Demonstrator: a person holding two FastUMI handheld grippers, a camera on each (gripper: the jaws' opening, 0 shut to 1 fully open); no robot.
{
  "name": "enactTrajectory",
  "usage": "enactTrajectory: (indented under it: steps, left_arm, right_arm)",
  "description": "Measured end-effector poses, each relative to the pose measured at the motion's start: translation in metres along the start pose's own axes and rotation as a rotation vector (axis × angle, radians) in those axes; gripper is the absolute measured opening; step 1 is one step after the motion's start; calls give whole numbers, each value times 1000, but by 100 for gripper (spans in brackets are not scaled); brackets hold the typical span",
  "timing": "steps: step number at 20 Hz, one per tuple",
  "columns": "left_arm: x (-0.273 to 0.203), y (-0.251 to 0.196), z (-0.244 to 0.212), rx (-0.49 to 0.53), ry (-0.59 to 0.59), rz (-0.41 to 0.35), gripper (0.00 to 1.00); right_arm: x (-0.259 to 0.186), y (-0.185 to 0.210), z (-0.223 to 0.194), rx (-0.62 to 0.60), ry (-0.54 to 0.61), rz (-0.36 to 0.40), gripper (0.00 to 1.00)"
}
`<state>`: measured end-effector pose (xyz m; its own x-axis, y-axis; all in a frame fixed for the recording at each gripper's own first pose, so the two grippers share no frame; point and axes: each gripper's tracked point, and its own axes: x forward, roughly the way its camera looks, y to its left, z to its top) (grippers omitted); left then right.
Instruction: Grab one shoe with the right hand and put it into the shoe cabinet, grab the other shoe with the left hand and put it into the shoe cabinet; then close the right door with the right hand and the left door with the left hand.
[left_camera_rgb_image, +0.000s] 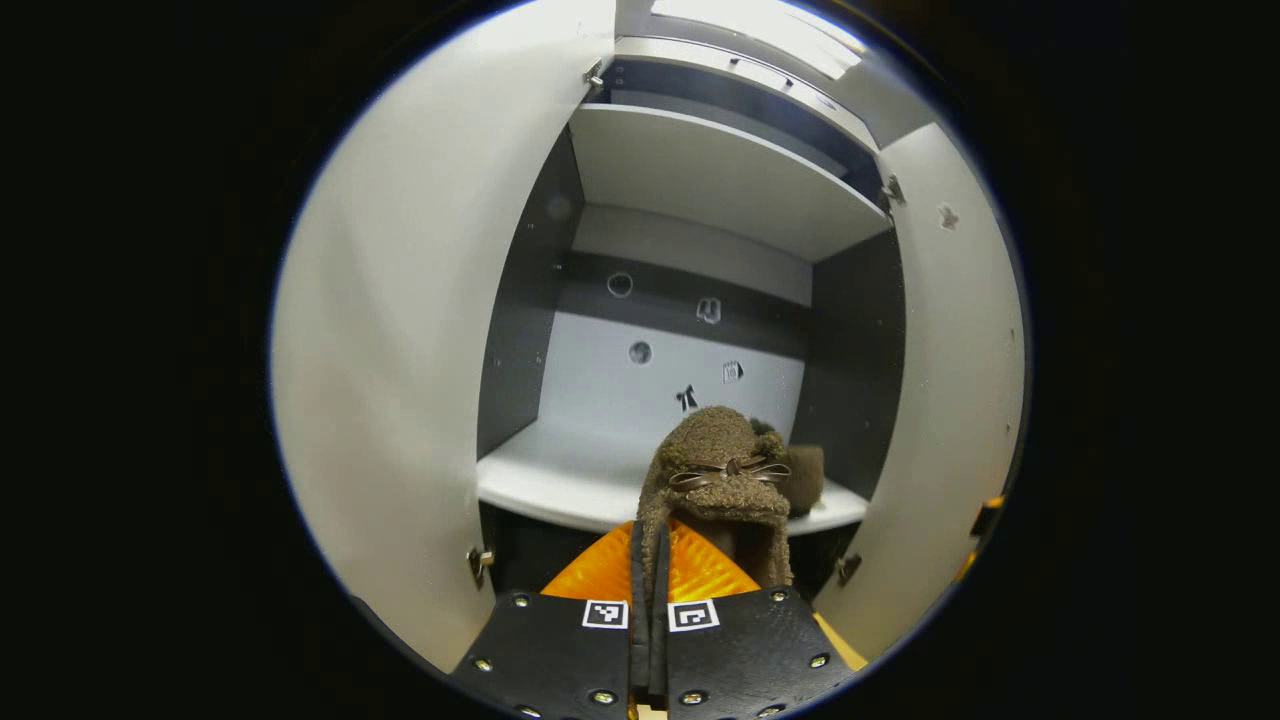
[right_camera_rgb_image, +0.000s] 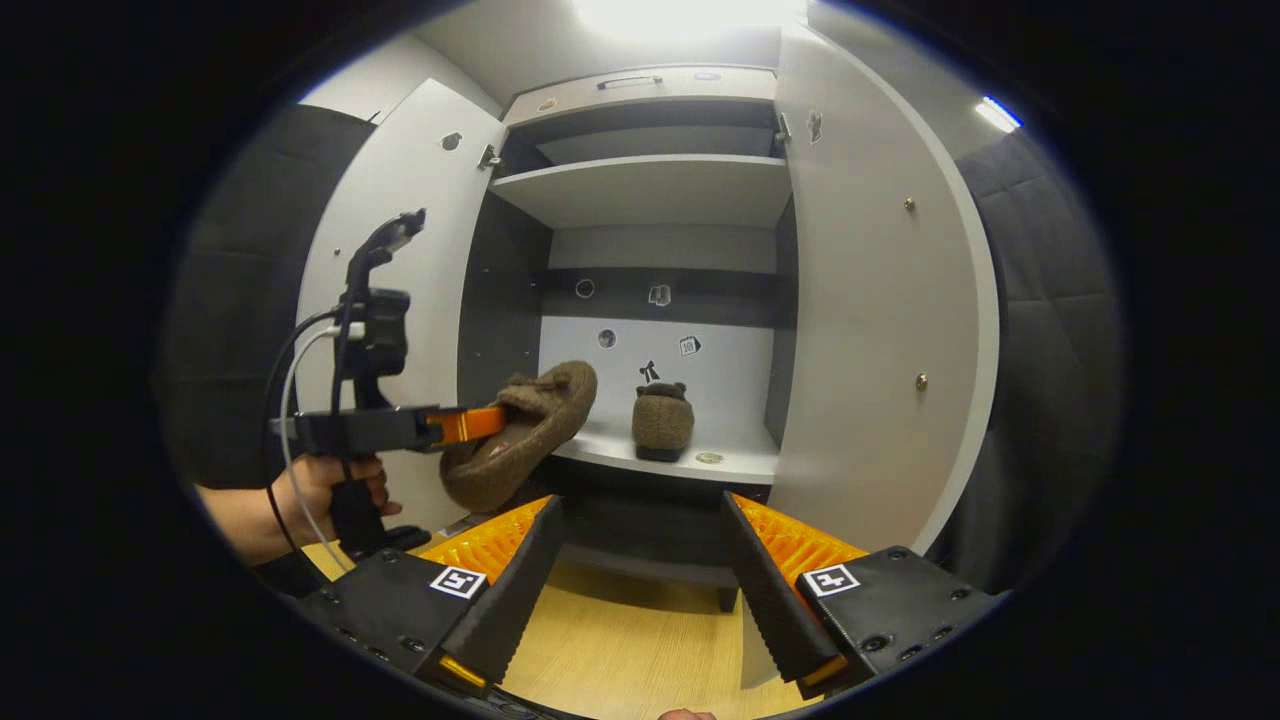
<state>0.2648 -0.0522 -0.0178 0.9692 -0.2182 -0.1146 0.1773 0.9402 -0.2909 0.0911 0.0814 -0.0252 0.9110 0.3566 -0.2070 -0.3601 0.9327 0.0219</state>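
Left claw (right_camera_rgb_image: 480, 424) clenched on a brown slipper (right_camera_rgb_image: 520, 432), held in the air just before the open shoe cabinet (right_camera_rgb_image: 650, 190). Second slipper (right_camera_rgb_image: 662, 420) resting on the cabinet's shelf (right_camera_rgb_image: 680, 455), right side. Right claw (right_camera_rgb_image: 640, 560) released, jaws wide apart.

Bright ceiling light (right_camera_rgb_image: 680, 15) blows out to white glare at the top of both views. Cabinet (right_camera_rgb_image: 650, 190) interior sits shadowed. Fisheye bends straight edges near the rims; focus stays sharp.
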Motion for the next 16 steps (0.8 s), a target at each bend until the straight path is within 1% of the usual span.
enactTrajectory:
  steps: [1, 2, 4, 5, 6, 8, 11, 13, 16]
  left_arm:
    - [11, 1, 8, 0, -11, 4, 0]
    - [23, 1, 16, 2, -20, 8, 0]
    - [47, 3, 29, 14, -36, 19, 0]
    - [59, 3, 33, 21, -43, 25, 0]
    - [70, 3, 37, 26, -48, 27, 0]
    - [91, 4, 42, 34, -45, 33, 0]
    - [121, 4, 37, 45, -15, 48, 0]
    - [142, 13, 24, 50, 36, 74, 0]
    - [157, 19, 18, 75, 53, 99, 0]
  right_arm:
    - [1, 1, -3, 2, 7, 5, 96]
    - [2, 2, -7, 4, 15, 11, 99]
    - [5, 3, -12, 8, 30, 19, 99]
    - [6, 4, -15, 12, 37, 22, 96]
    - [7, 4, -18, 13, 42, 25, 99]
    - [10, 1, -21, 16, 50, 20, 99]
    - [13, -6, -22, 30, 53, 11, 99]
    - [16, -10, -24, 41, 57, 5, 99]
    - [19, -13, -27, 52, 63, 2, 99]
